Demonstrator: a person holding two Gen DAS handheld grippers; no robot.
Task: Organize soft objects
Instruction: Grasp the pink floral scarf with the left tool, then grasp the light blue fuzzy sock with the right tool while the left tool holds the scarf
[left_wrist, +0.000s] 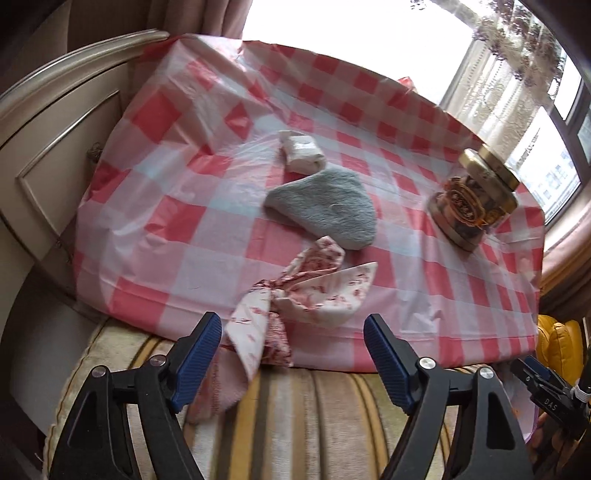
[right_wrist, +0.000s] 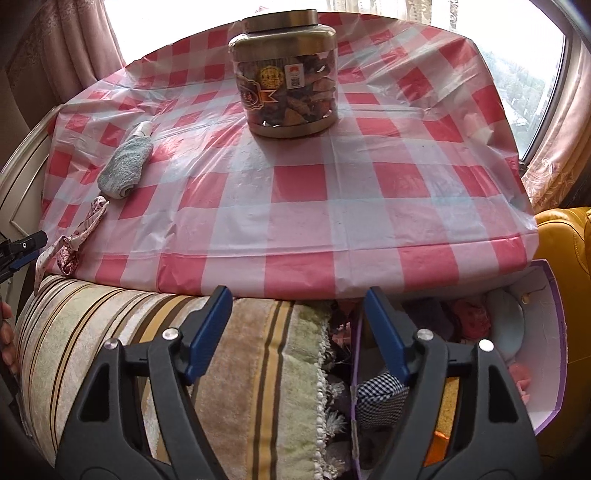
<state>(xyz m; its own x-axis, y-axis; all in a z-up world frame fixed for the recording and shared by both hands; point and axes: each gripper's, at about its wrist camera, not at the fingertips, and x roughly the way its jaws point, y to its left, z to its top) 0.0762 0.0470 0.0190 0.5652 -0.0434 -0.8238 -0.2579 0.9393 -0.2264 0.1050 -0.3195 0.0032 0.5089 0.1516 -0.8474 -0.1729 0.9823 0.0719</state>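
Both wrist cameras are looking steeply down and forward from just above the striped cushion at the near edge of the checked worktop, the left one nearer the grey cloth, both sharing the jar.

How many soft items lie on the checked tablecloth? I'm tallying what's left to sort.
3: a white rolled cloth farthest back, a grey fuzzy sock mid-table, and a floral fabric piece hanging over the near edge. None seems hidden.
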